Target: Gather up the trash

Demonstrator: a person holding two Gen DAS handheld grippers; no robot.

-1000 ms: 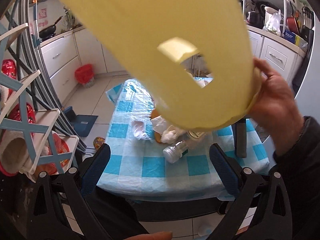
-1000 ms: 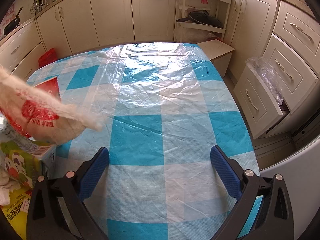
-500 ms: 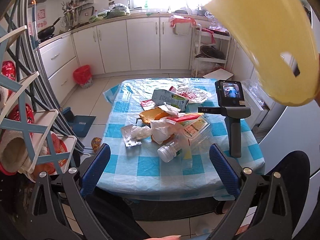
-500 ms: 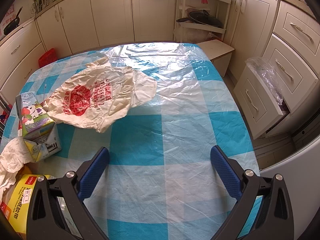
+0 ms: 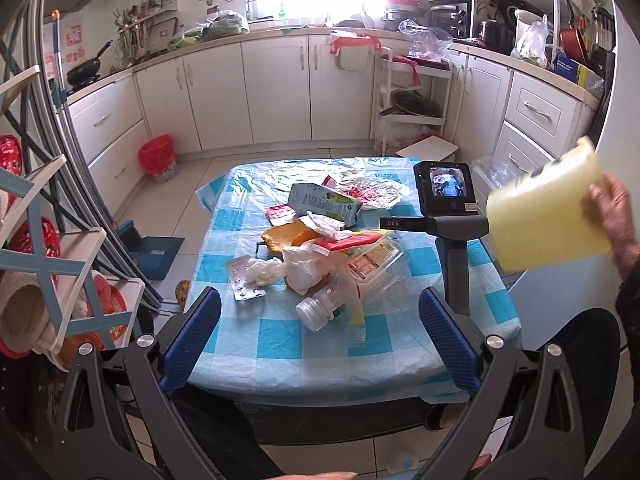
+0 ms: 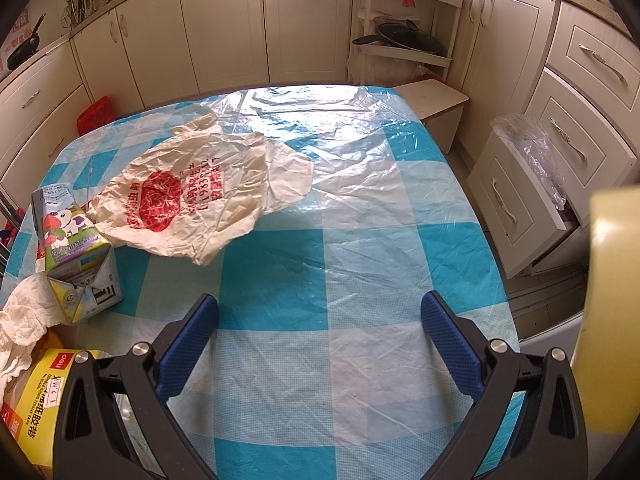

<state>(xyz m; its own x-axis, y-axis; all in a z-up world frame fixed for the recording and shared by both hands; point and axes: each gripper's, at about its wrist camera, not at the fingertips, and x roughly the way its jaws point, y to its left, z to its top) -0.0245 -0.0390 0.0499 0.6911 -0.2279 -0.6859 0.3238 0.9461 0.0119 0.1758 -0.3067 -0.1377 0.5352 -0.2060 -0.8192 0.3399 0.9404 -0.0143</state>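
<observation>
White cabinets point(image 5: 276, 92) — checked tablecloth point(image 6: 360, 264), black pan point(image 5: 84, 69)

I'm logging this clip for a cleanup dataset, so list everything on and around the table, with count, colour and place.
table: one, blue and white checked cover, centre
milk carton: one, grey-green, lying at the far side of the heap
plastic bag: one, cream with red print, beyond the carton
tissues: several, white, in the heap
plastic bottle: one, clear with white cap, near end of the heap
blister pack: one, silver, left of the heap
yellow bin: one, held at the right, off the table
right gripper: one, grey, standing on the table, fingers wide apart
left gripper: one, blue fingers wide apart, empty
hand: one, on the bin
</observation>
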